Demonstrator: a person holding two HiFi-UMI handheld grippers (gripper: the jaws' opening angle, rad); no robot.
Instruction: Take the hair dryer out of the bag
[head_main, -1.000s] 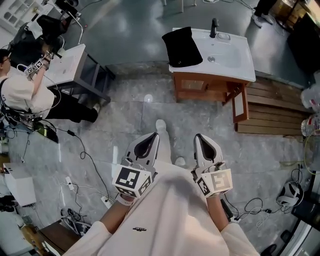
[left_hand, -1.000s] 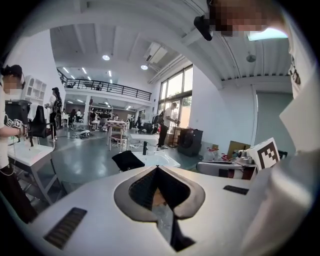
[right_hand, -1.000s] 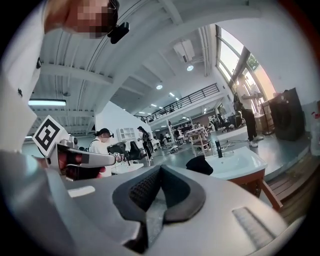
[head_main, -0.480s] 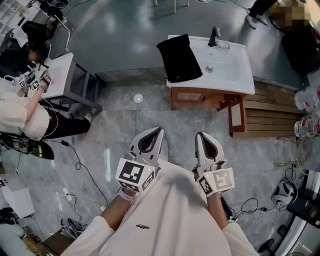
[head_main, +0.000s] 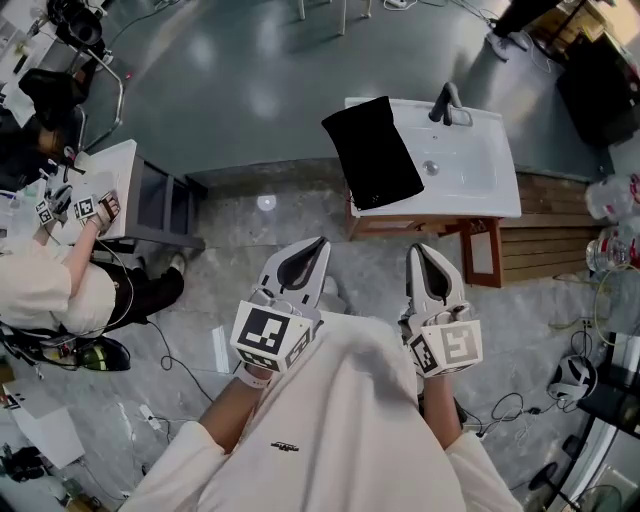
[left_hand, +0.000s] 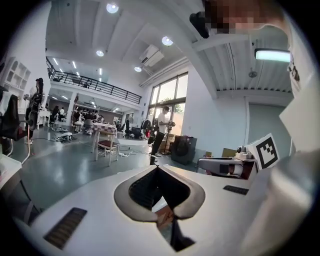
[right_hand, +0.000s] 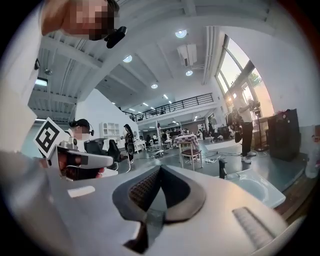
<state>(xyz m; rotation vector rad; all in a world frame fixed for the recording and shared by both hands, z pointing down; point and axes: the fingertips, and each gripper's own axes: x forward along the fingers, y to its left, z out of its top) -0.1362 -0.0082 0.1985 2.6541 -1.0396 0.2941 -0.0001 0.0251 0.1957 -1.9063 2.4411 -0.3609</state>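
Left gripper (head_main: 318, 246) and right gripper (head_main: 416, 250) side by side above the floor (head_main: 235, 245), jaws pressed together, nothing between them. Black bag (head_main: 373, 152) flat on the left end of the washbasin (head_main: 482, 172), ahead of both.

A white worktop (head_main: 490, 195) with a sunken basin (head_main: 432, 165) stands on the grey floor (head_main: 250, 100). A black bag (head_main: 373, 152) lies flat across its left end, overhanging the edge. A dark tap (head_main: 447, 103) stands at the back.
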